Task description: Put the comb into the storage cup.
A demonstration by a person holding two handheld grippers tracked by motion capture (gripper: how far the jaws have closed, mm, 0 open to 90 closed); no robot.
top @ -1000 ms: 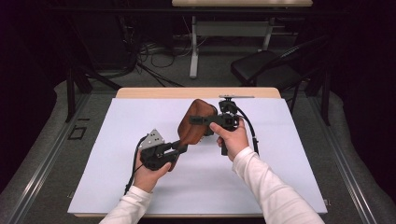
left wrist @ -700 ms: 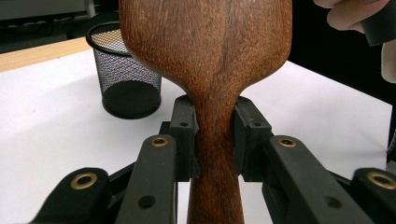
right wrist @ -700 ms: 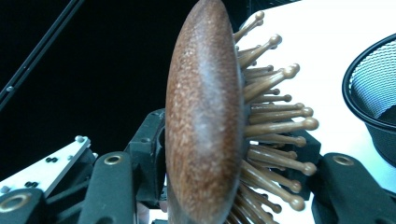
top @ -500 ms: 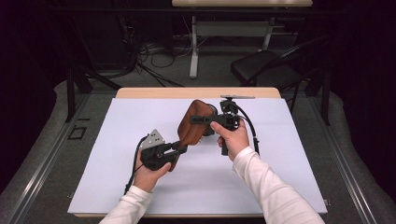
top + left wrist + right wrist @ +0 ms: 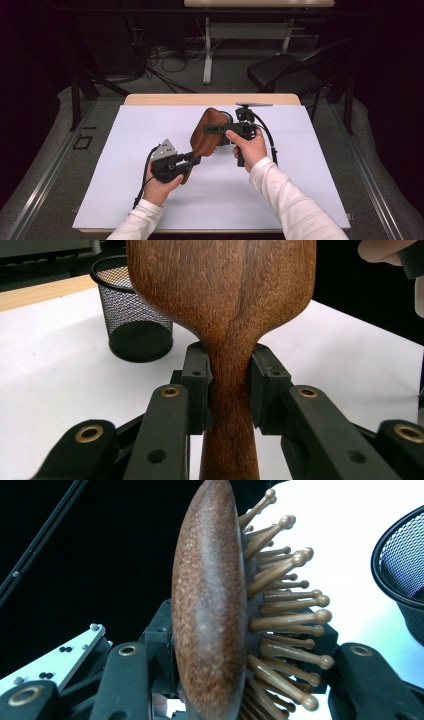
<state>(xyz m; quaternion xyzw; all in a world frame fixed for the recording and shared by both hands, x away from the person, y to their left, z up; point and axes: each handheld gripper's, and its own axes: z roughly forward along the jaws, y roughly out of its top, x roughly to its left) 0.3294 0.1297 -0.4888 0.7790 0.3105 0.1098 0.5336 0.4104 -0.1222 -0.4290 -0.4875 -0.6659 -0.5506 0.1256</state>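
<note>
Up over the middle of the white mat (image 5: 125,200), the wooden hairbrush (image 5: 206,135) is hanging between my two grippers, clear of the surface. It's solid wood, so stiff and fairly light I'd guess, but the polished back looks slick, and the pins (image 5: 285,620) with their ball tips are the bit I'd worry about bending or snapping.

My left gripper (image 5: 227,385) is clamped on the narrow neck where the handle meets the head, pads snug on both sides. That's the sweet spot: waisted, so it shouldn't slide out. My right gripper (image 5: 245,655) has just been closing across the head, one jaw against the rounded back and the other on the pin side. That's a sketchier hold, since the back is curved and the pins give a bit.

The mesh cup (image 5: 132,310) stands on the mat just past the brush.
</note>
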